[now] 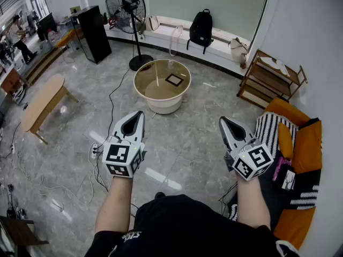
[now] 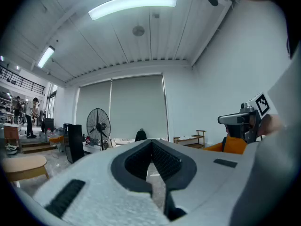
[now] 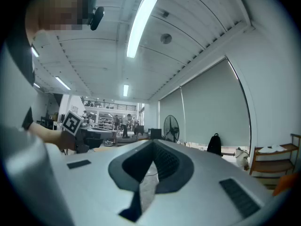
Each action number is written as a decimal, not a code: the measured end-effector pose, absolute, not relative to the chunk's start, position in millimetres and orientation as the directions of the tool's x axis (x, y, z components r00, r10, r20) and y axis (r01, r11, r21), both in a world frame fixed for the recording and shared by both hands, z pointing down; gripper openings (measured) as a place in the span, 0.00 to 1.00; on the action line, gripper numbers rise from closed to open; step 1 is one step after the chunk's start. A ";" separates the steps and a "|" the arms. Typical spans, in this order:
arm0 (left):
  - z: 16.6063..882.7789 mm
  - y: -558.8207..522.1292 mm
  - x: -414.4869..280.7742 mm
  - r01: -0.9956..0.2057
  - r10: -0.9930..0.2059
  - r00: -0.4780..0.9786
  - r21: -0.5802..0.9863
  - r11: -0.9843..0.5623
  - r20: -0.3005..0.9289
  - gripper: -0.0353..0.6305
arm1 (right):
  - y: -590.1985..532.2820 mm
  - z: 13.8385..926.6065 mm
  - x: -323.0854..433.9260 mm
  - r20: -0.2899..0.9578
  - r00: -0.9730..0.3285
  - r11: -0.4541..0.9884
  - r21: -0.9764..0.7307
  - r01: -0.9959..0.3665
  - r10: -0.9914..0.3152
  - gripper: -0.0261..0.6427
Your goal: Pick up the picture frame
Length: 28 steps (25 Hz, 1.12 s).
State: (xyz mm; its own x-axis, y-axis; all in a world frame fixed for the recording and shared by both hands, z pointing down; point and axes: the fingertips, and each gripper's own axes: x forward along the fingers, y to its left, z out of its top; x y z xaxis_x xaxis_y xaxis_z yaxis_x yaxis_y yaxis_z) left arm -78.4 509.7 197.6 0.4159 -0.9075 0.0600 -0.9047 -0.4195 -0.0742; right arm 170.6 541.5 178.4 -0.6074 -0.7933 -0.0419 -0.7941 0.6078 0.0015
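1. The pickup looks not yet begun. The picture frame lies flat on the round table at twelve o'clock, well apart from both claws.
2. The left gripper and right gripper are clenched, empty and level.
3. The next move likely calls for stepping closer, opening one claw and pinching the frame's edge.

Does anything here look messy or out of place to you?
Nothing is spilled or broken. The picture frame lies flat on the round table, turned at a slant, and loose cables trail across the floor near the fan.
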 end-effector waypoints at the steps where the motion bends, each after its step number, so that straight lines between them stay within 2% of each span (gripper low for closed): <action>1: 198.3 510.3 -78.4 -0.905 -0.907 0.416 -0.072 -0.420 0.065 0.06 | 541.7 177.7 171.6 -0.042 -0.606 0.607 0.002 -0.795 -0.794 0.04; 19: 224.8 545.9 -42.6 -0.905 -0.902 0.414 -0.047 -0.422 0.121 0.07 | 577.9 192.2 212.0 -0.043 -0.618 0.619 -0.021 -0.785 -0.785 0.04; 28: 236.9 523.4 -36.3 -0.899 -0.892 0.433 -0.010 -0.438 0.126 0.07 | 572.9 194.1 206.4 -0.030 -0.671 0.672 -0.012 -0.741 -0.741 0.05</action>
